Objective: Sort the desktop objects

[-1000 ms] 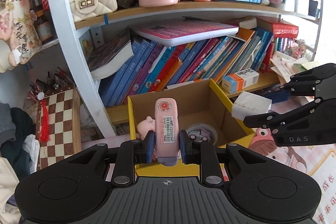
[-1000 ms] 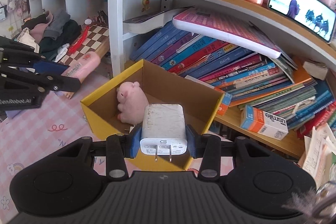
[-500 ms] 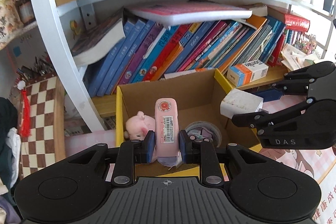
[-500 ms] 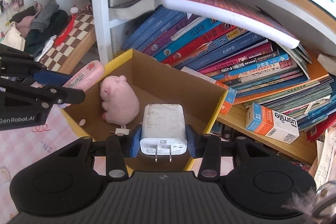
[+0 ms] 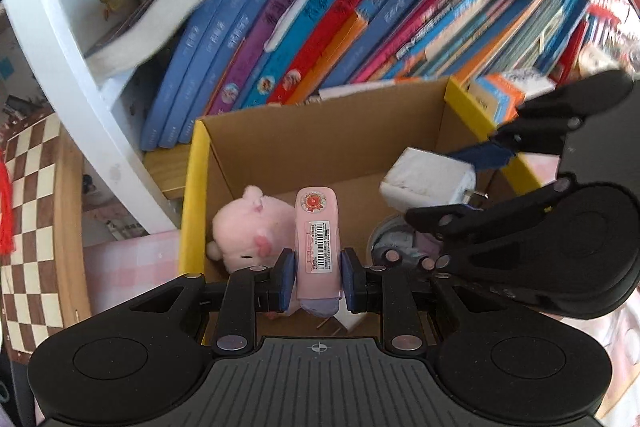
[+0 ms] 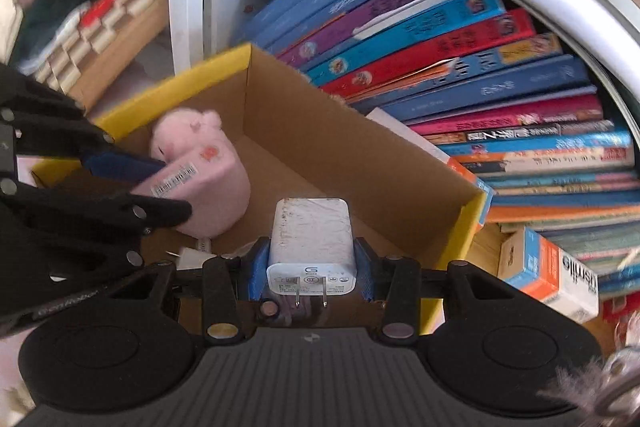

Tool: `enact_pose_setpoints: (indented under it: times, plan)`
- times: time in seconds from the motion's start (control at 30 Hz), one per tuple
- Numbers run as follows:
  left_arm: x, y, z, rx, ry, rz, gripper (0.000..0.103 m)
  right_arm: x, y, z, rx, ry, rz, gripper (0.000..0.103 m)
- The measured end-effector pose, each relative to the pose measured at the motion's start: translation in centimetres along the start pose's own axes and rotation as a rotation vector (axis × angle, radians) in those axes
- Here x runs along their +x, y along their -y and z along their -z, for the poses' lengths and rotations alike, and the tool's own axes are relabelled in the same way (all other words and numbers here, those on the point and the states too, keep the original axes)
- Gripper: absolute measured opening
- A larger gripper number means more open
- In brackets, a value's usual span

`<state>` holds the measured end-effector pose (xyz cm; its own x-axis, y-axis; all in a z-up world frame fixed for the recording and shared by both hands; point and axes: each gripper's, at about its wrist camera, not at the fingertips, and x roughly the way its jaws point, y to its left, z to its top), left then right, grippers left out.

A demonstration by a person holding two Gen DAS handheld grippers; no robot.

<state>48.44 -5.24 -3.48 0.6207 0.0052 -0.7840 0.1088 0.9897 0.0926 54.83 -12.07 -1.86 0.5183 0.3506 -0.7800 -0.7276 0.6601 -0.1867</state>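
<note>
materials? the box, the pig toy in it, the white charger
Box: corrugated cardboard, matte brown inside, yellow outside; raw cut edges show. Pig toy: soft pink plush, fuzzy nap. White charger: hard plastic with metal prongs, its top scuffed and grimy, gripped by the right gripper.

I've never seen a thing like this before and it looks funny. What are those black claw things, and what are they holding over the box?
They are two hand-held grabbers; a person holds one in each hand. Each has a small camera that looks forward along its fingers, so there is one picture from each claw.

In the left camera's picture, the left claw is shut on a pink case with a barcode sticker. In the right camera's picture, the right claw is shut on a white charger plug.

Both hang over an open cardboard box with yellow edges. Inside sit a pink plush pig and, under the right claw, something round I can't make out. Behind the box is a shelf of leaning books, with a checkered board to the left.
</note>
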Motion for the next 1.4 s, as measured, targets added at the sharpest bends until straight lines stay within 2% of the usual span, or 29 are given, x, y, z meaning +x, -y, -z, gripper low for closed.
enact_pose_setpoints:
  times: [0.37, 0.6, 0.67, 0.73, 0.77, 0.9, 0.97, 1.07, 1.2, 1.33, 1.4]
  plan:
    - [3.6, -0.4, 0.9, 0.018, -0.096, 0.016, 0.025, 4.5, 0.1, -0.3, -0.075, -0.092, -0.034, 0.042]
    - [4.3, 0.1, 1.3, 0.027, -0.116, 0.011, 0.026, 5.0, 0.5, -0.4, -0.058, -0.101, -0.051, 0.042]
    - [4.4, -0.1, 1.4, 0.024, -0.122, 0.014, 0.031, 4.8, 0.5, -0.4, -0.053, -0.096, -0.042, 0.046]
    - [4.2, -0.2, 1.3, 0.014, -0.123, 0.020, 0.049, 4.4, 0.4, -0.3, -0.050, -0.087, -0.043, 0.053]
    - [4.1, -0.3, 1.4, 0.010, -0.123, 0.023, 0.051, 4.3, 0.3, -0.3, -0.049, -0.080, -0.041, 0.059]
    - [2.6, -0.2, 1.6, 0.009, -0.092, 0.028, 0.053, 3.2, 0.6, -0.2, -0.030, -0.055, -0.027, 0.066]
    - [1.7, -0.3, 1.7, 0.005, -0.072, 0.032, 0.058, 2.4, 0.9, -0.1, -0.012, -0.041, -0.022, 0.069]
    - [-0.2, -0.5, 2.0, -0.004, -0.037, 0.029, 0.067, 0.7, 1.5, 0.1, 0.028, -0.020, -0.025, 0.069]
    - [-2.6, -0.6, 2.4, 0.006, 0.008, 0.025, 0.069, -2.1, 2.2, 0.5, 0.082, 0.022, -0.020, 0.070]
    - [-5.2, -0.2, 3.0, 0.028, 0.058, 0.016, 0.078, -4.9, 2.5, 1.0, 0.135, 0.063, -0.009, 0.071]
    - [-6.5, -0.1, 3.3, 0.034, 0.082, 0.013, 0.079, -6.3, 2.4, 1.4, 0.148, 0.078, -0.004, 0.071]
